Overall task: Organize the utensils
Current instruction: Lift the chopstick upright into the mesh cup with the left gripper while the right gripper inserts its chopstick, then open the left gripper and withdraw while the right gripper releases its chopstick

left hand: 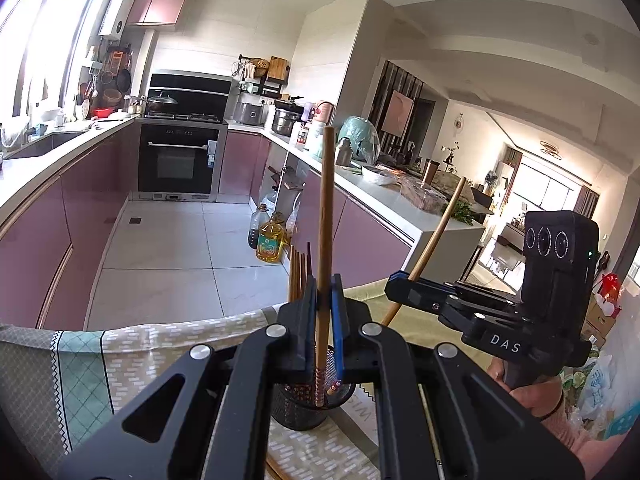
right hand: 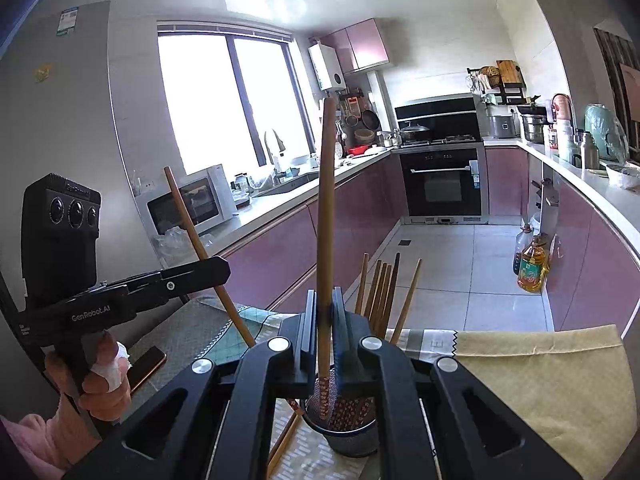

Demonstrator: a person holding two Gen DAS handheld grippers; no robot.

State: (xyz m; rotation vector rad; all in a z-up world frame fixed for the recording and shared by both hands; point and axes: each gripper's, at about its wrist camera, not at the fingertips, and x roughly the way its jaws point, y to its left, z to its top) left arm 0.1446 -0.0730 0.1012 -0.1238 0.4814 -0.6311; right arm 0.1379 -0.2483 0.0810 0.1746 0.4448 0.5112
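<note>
The left gripper (left hand: 325, 304) was seen closed on a single wooden chopstick (left hand: 325, 216), which was held upright between its blue-lined fingers, the patterned lower end reaching down into the black mesh holder (left hand: 298, 412). The holder, taken as the landmark, was seen standing on the patterned tablecloth (left hand: 120, 360) directly below this gripper. The right gripper (right hand: 325, 312) was likewise seen clamped on one wooden chopstick (right hand: 325, 208), held nearly upright, its patterned tip being inside the holder (right hand: 352, 436) as shown in the right wrist view. In the left wrist view the right gripper (left hand: 394, 286) was recorded to the right of the holder and above it, its chopstick (left hand: 432, 240) being tilted away to the upper right. In the right wrist view the left gripper (right hand: 224, 268) was recorded to the left of the holder, its chopstick (right hand: 204, 252) slanted. A bundle of further chopsticks (right hand: 384, 292) was noted standing in the holder on its far side, their tops fanned slightly. Loose chopsticks (right hand: 286, 436) were seen lying on the cloth just beside the holder on its near left. A dark phone (right hand: 146, 368) was noted on the cloth well to the left of the holder. An oil bottle (left hand: 270, 242) was seen on the floor beyond the holder.
</note>
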